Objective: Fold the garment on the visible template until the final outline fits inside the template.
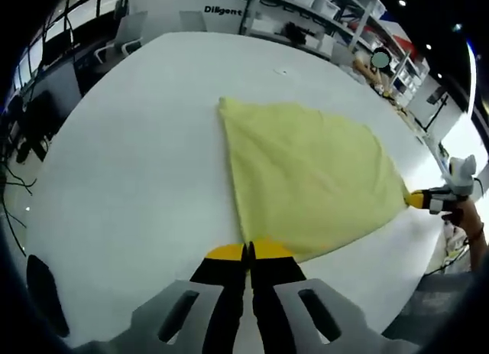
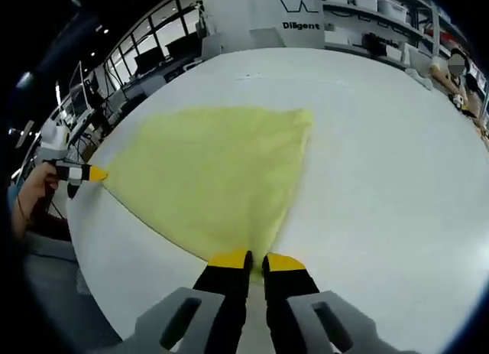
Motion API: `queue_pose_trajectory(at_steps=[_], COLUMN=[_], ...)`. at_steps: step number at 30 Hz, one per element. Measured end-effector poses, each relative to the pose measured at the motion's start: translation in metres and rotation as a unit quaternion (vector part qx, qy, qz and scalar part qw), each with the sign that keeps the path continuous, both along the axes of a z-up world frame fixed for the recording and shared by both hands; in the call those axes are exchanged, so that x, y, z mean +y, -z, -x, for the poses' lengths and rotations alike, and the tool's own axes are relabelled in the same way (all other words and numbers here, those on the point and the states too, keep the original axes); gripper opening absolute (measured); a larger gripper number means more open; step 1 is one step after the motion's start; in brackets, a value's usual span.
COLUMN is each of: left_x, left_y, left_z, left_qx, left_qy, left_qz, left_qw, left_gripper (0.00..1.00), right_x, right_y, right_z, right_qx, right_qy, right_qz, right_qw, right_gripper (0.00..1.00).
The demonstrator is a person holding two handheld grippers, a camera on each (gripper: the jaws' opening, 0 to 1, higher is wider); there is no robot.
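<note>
Big white table (image 1: 114,186) first, running out ahead of both pairs of tongs, office shelving way off behind. No template outline to be made out on it from here, honestly.

Then the yellow garment (image 1: 306,178), spread flat and pulled taut between the two tongs, fanning out ahead to a far corner. Looks thin, light and floppy, so probably going to sag and wrinkle the second tension drops. Not slippery on that tabletop by the look of it, and nothing fragile about it.

Left gripper (image 1: 246,251) clenched on one near corner. Right gripper (image 2: 256,258) pinching the other corner, cloth tucked between the yellow tips; also visible off to the side in the left gripper view, with a hand behind it.

Best grab points, at a guess: corners or hem edges, never mid-panel.
</note>
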State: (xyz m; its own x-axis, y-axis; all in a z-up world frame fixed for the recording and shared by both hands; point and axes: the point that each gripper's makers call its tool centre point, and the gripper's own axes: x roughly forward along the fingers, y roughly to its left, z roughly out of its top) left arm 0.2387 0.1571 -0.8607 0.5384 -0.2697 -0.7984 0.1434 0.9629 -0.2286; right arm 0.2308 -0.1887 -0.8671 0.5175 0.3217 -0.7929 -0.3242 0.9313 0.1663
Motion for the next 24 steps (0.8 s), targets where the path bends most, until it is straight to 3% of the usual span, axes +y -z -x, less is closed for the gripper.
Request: queue_pose_trajectory(at_steps=[4, 6, 11, 13, 15, 20, 23, 24], left_x=[0.0, 0.001, -0.001, -0.001, -0.003, -0.008, -0.014, -0.016], left_y=[0.0, 0.0, -0.002, -0.005, -0.015, -0.039, -0.055, -0.06], left_z=[-0.001, -0.001, -0.002, -0.003, -0.008, -0.012, -0.007, -0.004], left_qx=[0.001, 0.002, -0.001, -0.012, -0.026, -0.065, -0.078, -0.083], left_qy=[0.006, 0.004, 0.004, 0.011, 0.008, 0.022, 0.035, 0.039], left_qz=[-0.006, -0.006, -0.009, -0.02, -0.009, -0.018, -0.02, -0.022], left_qw=[1.0, 1.0, 1.0, 0.9997, 0.9996, 0.9975, 0.9962, 0.9956], left_gripper=[0.0, 0.01, 0.02, 0.07, 0.18, 0.43, 0.48, 0.49], right_x=[0.001, 0.001, 0.003, 0.003, 0.005, 0.01, 0.015, 0.018], right_y=[0.0, 0.0, -0.005, -0.01, -0.026, -0.055, -0.067, -0.076], right_z=[-0.001, -0.001, -0.002, -0.005, -0.014, -0.014, -0.01, -0.01], right_qx=[-0.006, -0.017, -0.037, -0.051, -0.08, -0.104, -0.121, -0.144], right_qy=[-0.015, -0.044, -0.044, -0.045, -0.015, -0.004, -0.013, -0.025], right_qz=[0.012, 0.032, 0.041, 0.041, 0.013, -0.014, -0.013, -0.013], right_qw=[0.9998, 0.9984, 0.9975, 0.9968, 0.9966, 0.9945, 0.9925, 0.9891], right_gripper=[0.0, 0.01, 0.02, 0.04, 0.12, 0.49, 0.54, 0.54])
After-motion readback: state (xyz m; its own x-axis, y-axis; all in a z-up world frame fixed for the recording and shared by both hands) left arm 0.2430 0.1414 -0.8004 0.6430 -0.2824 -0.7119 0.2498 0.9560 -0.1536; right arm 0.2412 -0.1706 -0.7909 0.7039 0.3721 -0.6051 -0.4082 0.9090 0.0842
